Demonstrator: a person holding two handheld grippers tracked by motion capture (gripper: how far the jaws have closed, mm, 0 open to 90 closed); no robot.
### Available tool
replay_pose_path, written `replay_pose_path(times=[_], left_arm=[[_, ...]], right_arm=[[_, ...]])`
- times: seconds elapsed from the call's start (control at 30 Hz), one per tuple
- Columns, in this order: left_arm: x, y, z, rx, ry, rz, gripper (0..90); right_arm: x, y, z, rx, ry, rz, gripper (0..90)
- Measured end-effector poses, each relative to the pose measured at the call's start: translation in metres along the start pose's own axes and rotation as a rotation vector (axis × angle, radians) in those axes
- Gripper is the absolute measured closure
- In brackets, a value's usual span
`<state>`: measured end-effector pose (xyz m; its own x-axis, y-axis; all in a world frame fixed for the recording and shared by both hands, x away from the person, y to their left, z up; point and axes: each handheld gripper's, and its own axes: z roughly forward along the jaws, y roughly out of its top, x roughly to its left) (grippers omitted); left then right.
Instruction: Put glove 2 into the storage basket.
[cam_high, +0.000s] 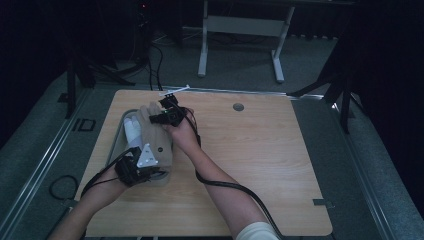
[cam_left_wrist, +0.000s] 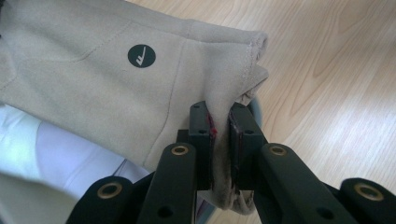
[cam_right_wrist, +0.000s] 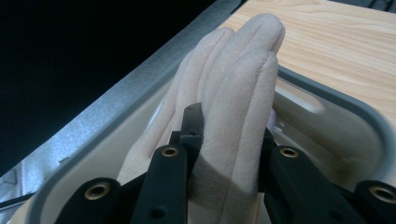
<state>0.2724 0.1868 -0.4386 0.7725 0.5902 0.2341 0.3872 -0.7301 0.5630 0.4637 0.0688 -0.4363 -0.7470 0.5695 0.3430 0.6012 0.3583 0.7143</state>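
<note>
A folded beige garment (cam_high: 157, 137) with a small round black logo (cam_left_wrist: 141, 56) hangs over a grey bin (cam_high: 116, 135) at the table's left. My left gripper (cam_high: 145, 167) grips its near end. In the left gripper view the jaws (cam_left_wrist: 222, 121) are shut on a pinched hem of the beige fabric (cam_left_wrist: 116, 79). My right gripper (cam_high: 167, 112) holds the far end. In the right gripper view its jaws (cam_right_wrist: 229, 128) are shut on thick folds of the garment (cam_right_wrist: 238, 79) above the bin's rim (cam_right_wrist: 336, 100).
White cloth (cam_high: 132, 131) lies inside the bin under the beige garment, also seen as white cloth (cam_left_wrist: 56, 149). The wooden tabletop (cam_high: 260, 150) stretches to the right, with a round cable hole (cam_high: 238, 107) near its far edge. Metal rails border the table's left side.
</note>
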Motion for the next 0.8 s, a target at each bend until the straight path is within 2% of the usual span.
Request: replay_pose_path(times=[0.23,0.4,0.57,0.63,0.7,0.8], left_arm=[[0.013,-0.017,-0.010,0.020,0.025,-0.030,82.0],[0.022,-0.021,-0.012,0.024,0.030,-0.045,82.0],[0.026,-0.022,-0.007,0.031,0.027,-0.058,81.9],[0.026,-0.024,-0.004,0.034,0.015,-0.066,81.9],[0.026,-0.026,0.001,0.041,0.004,-0.068,81.9],[0.027,-0.029,0.004,0.046,-0.006,-0.084,81.8]], right_arm=[[0.013,0.010,0.020,0.010,0.018,-0.012,75.1],[0.017,0.016,0.029,0.004,-0.002,-0.035,75.0],[0.012,0.015,0.039,0.011,-0.001,-0.038,75.0],[0.011,0.014,0.043,0.007,0.025,-0.031,75.0],[0.012,0.011,0.046,0.009,0.012,-0.045,75.0],[0.011,0.005,0.054,0.033,-0.011,-0.040,74.9]])
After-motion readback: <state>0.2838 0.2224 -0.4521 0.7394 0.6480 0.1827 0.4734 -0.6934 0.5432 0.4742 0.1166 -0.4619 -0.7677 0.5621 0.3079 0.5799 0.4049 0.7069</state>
